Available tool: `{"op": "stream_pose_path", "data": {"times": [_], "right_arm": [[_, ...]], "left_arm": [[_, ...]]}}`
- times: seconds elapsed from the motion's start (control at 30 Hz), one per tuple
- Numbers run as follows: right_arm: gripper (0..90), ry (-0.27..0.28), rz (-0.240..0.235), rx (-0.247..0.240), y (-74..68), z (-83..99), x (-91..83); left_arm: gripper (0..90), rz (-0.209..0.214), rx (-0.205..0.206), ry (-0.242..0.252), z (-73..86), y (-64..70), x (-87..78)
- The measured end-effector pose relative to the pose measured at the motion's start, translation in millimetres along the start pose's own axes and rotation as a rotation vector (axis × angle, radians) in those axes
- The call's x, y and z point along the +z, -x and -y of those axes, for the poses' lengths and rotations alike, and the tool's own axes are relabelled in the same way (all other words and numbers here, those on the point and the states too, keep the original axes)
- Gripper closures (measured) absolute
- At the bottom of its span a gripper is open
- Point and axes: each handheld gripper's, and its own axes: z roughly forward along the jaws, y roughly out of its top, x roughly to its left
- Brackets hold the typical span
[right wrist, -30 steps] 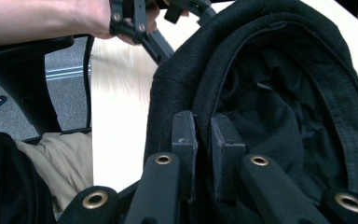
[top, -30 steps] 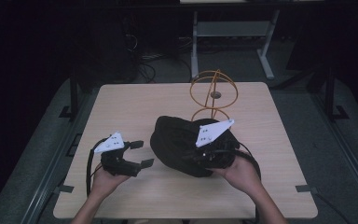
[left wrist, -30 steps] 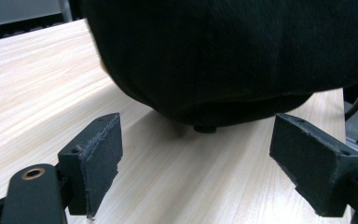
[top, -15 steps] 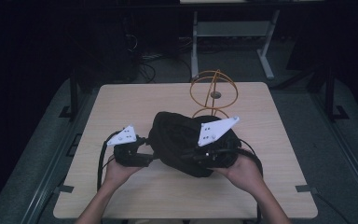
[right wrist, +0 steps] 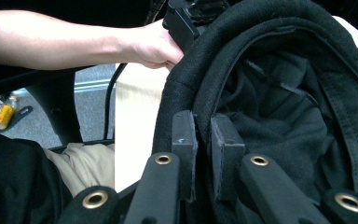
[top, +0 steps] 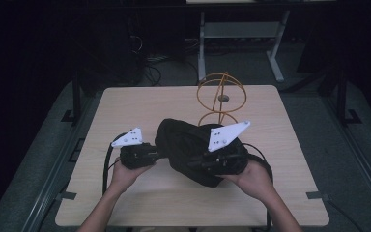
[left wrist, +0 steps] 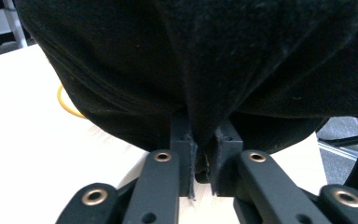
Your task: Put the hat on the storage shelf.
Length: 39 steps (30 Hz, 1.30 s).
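A black fabric hat (top: 188, 145) lies in the middle of the wooden table (top: 125, 106), its hollow inside visible in the right gripper view (right wrist: 279, 116). My left gripper (top: 155, 154) is at the hat's left edge, and in the left gripper view it (left wrist: 201, 163) is shut on a fold of the black cloth (left wrist: 205, 70). My right gripper (top: 195, 164) reaches in from the right side. Seen from the right gripper view, that gripper (right wrist: 204, 140) is shut on the hat's rim (right wrist: 200, 93).
An orange wire stand (top: 221, 99) rises just behind the hat; a bit of its base ring (left wrist: 67, 105) peeks out under the cloth. The person's left hand (right wrist: 154, 44) holds the other gripper beyond the hat. Table edges lie close at the front; a metal frame (top: 241, 29) stands on the dark floor behind.
The left gripper moved right from open table to the hat's left edge and shut on the cloth. The right gripper stayed on the hat's rim.
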Motion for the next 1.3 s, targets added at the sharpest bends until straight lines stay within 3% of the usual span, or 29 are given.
{"op": "stream_pose_path", "data": {"times": [0.2, 0.63, 0.7, 0.97, 1.1, 1.3], "right_arm": [[81.9, 0.013, -0.011, 0.011, 1.8, 2.2, -2.0], [79.8, 0.034, -0.029, 0.051, 9.0, 9.4, -3.9], [79.4, 0.042, -0.032, 0.058, 11.4, 11.8, -4.7], [79.7, 0.083, -0.022, 0.063, 12.6, 12.2, -10.4], [77.6, 0.094, -0.025, 0.061, 13.4, 12.0, -12.0], [53.1, 0.107, -0.015, 0.11, 18.7, 18.3, -13.7]], "left_arm": [[84.9, -0.007, 0.015, 0.0, -3.1, 0.2, -4.1], [86.6, -0.018, -0.001, -0.001, -13.0, -0.2, -15.0], [86.6, -0.024, -0.006, 0.012, -20.4, 0.1, -19.4], [86.8, -0.048, 0.047, 0.056, -66.5, 8.1, -38.6], [86.8, -0.054, 0.077, 0.047, -83.3, 11.7, -44.3], [86.9, -0.073, 0.106, 0.022, -98.3, 14.7, -47.4]]}}
